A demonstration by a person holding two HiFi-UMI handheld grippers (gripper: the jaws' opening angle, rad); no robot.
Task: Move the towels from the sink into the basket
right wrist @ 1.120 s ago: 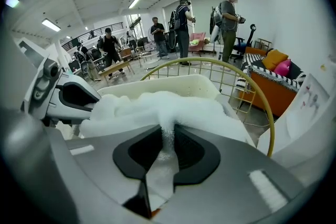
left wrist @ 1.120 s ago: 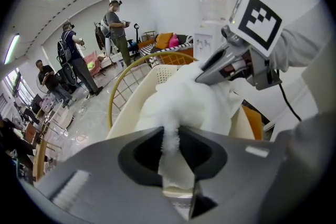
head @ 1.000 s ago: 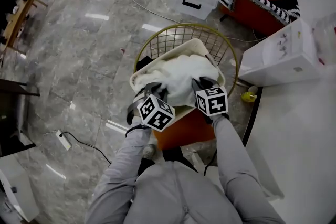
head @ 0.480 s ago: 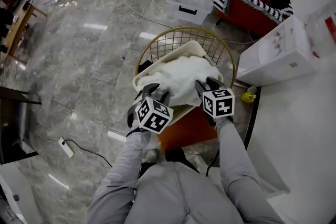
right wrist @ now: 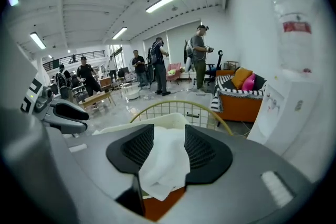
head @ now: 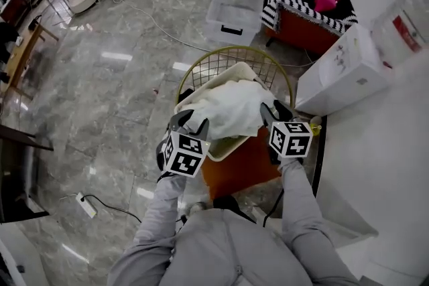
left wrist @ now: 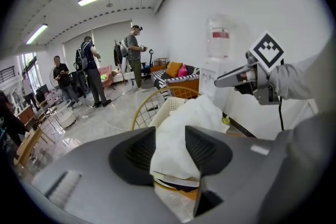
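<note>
Towel dropped in the basket, both grippers letting go.
We see the white towel heaped in the cream basket, just ahead of and below both sets of tips, one edge flopped over the near rim. The left gripper has its jaws partly apart and they have just been opening; the towel shows in the gap, but the pads don't look pressed on it, so nothing is held. The right gripper reads the same: jaws just opened partway, towel in the gap, no grip. A gold wire frame rings the basket beyond the tips, an orange stool sits under them, and a water dispenser stands off the right gripper's outer side. We judge this towel delivered. No sink is in view, so we can't tell how many are left.
</note>
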